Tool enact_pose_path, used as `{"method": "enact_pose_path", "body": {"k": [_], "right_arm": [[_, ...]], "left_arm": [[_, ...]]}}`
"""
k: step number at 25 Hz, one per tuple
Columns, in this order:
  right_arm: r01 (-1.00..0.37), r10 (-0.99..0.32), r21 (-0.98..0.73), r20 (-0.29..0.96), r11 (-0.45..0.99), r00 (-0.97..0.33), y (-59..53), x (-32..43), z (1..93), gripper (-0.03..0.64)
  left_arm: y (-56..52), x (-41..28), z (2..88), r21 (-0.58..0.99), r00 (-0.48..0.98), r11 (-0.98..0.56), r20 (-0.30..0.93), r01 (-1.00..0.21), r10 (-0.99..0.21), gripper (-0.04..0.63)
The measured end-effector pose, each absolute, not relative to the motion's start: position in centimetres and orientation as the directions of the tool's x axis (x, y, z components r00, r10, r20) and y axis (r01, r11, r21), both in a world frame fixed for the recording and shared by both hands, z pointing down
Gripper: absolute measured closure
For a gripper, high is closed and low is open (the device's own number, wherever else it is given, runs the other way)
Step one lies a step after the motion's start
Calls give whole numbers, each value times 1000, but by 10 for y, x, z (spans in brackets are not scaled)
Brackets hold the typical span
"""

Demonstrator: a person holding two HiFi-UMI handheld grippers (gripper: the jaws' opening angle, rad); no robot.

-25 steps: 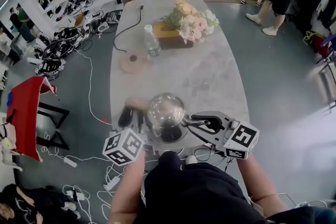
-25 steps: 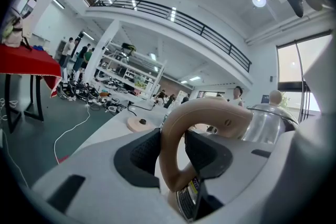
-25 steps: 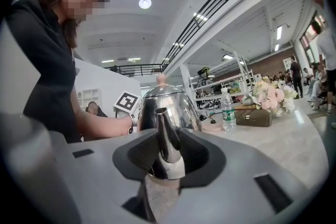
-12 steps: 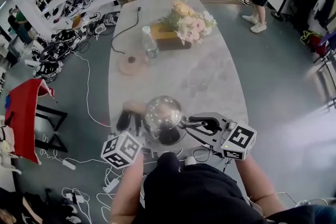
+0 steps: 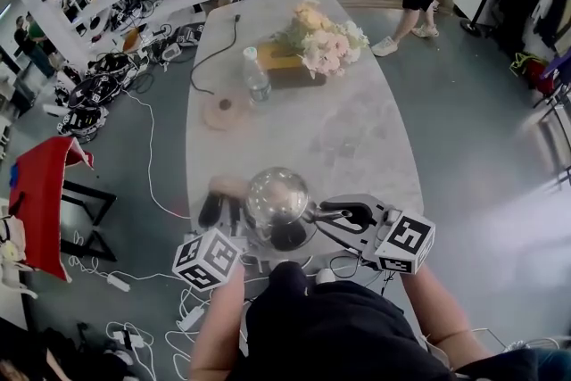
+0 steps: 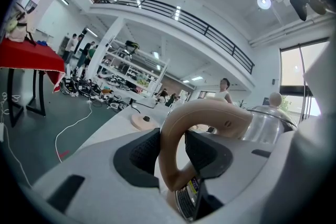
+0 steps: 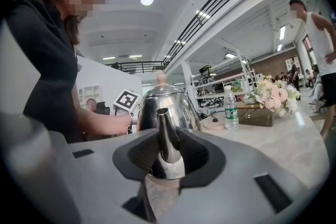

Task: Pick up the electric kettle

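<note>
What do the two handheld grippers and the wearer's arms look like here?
The left gripper and right gripper have broad pale grey plastic bodies with black textured pads. Each carries a white cube printed with black square markers: left cube, right cube. The person wears a black top, and the forearms are uncovered.

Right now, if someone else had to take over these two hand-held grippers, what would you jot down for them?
Left hand-held gripper: closed on the beige handle of the kettle.
Right hand-held gripper: closed on the spout.
Kettle: at the near end of the table, off its round base, which lies farther up by the water bottle.
Done: both grips set.
Left: the lift. Whether the kettle has cleared the table I cannot tell.
</note>
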State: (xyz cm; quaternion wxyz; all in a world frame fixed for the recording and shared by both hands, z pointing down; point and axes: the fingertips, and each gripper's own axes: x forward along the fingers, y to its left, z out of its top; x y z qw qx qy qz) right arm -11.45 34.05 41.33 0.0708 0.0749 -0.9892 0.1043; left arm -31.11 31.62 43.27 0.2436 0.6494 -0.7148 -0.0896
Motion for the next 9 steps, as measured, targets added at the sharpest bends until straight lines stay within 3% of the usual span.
{"method": "enact_pose_path", "body": {"k": [9], "right_arm": [[-177, -147, -188, 164, 966, -976, 350, -98, 412, 514]], "left_arm": [[323, -294, 431, 449, -22, 123, 225, -885, -974, 462]]}}
